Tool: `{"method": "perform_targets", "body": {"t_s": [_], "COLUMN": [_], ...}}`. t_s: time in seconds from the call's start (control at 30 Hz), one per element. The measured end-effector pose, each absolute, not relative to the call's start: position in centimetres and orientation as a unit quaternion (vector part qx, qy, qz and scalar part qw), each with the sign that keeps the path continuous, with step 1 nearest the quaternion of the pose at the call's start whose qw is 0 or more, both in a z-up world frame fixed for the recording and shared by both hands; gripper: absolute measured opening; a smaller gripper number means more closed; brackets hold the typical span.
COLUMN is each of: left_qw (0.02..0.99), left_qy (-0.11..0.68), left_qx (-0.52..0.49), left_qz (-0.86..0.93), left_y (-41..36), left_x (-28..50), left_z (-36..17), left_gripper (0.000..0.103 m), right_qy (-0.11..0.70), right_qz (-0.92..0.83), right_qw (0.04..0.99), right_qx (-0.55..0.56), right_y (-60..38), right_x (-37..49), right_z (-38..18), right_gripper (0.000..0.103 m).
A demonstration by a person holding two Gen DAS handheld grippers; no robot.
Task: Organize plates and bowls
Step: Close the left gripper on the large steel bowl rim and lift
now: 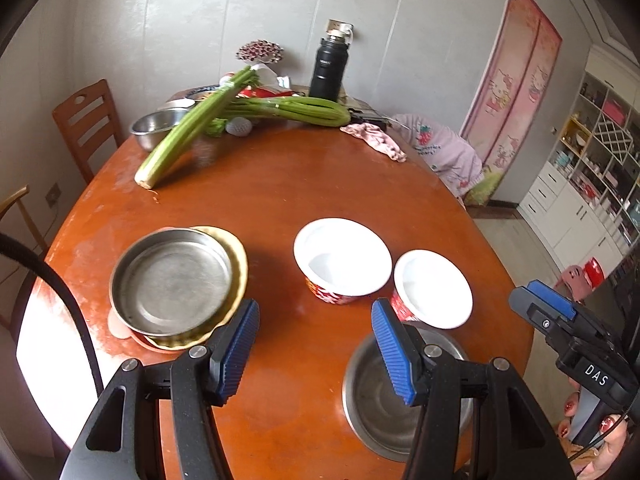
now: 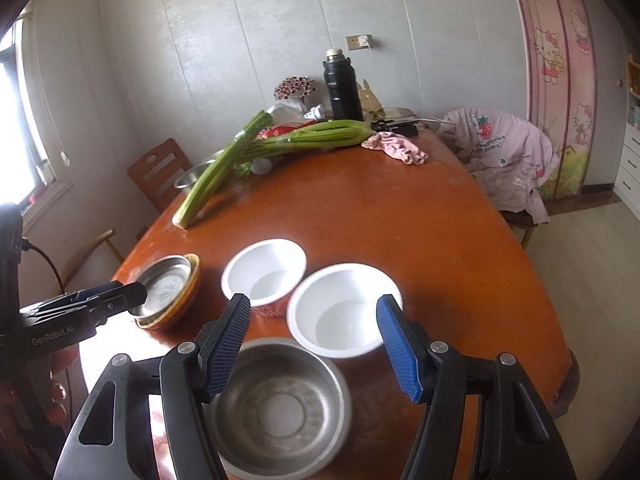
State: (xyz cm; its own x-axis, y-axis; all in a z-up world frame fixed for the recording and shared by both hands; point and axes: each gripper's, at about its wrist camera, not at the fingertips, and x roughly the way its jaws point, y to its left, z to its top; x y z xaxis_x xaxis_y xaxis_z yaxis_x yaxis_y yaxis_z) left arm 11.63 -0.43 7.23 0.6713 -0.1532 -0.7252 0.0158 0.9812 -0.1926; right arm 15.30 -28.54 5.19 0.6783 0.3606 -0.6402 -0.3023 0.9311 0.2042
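A steel plate (image 1: 172, 280) tops a stack with a yellow plate (image 1: 239, 256) and a reddish one beneath it, at the table's near left. Two white bowls with red patterned sides (image 1: 342, 256) (image 1: 434, 288) stand side by side in the middle. A steel bowl (image 1: 372, 408) sits nearest, partly hidden by a finger. My left gripper (image 1: 316, 350) hovers open between the stack and the steel bowl, holding nothing. My right gripper (image 2: 314, 348) is open above the steel bowl (image 2: 280, 404) and the nearer white bowl (image 2: 344, 308), not touching either. The other white bowl (image 2: 264, 270) and the plate stack (image 2: 168, 288) lie to the left.
Celery stalks (image 1: 188, 132), another steel bowl (image 1: 158, 126), a black flask (image 1: 330, 66) and a pink cloth (image 1: 376, 140) crowd the far end of the brown table (image 1: 280, 184). Wooden chairs (image 1: 86, 120) stand left; a chair draped in clothing (image 2: 508, 152) stands right.
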Motion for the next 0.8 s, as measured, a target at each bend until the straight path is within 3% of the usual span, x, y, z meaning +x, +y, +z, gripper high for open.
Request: {"method": "perform_targets", "body": {"t_s": [0.8], "left_qw": [0.876], "left_qy": [0.461], "left_qx": [-0.061], "left_qz": [-0.129], "left_y": [-4.5], "left_x": [12.2], "left_z": [-0.4], "left_gripper": [0.058], "right_qy": [0.433], "right_qz": [0.146], "right_qw": [0.89], "right_qx": [0.004], "right_y": [-28.0], "right_x": [13.0], "right_z": [-1.8], "right_gripper": [0.067]}}
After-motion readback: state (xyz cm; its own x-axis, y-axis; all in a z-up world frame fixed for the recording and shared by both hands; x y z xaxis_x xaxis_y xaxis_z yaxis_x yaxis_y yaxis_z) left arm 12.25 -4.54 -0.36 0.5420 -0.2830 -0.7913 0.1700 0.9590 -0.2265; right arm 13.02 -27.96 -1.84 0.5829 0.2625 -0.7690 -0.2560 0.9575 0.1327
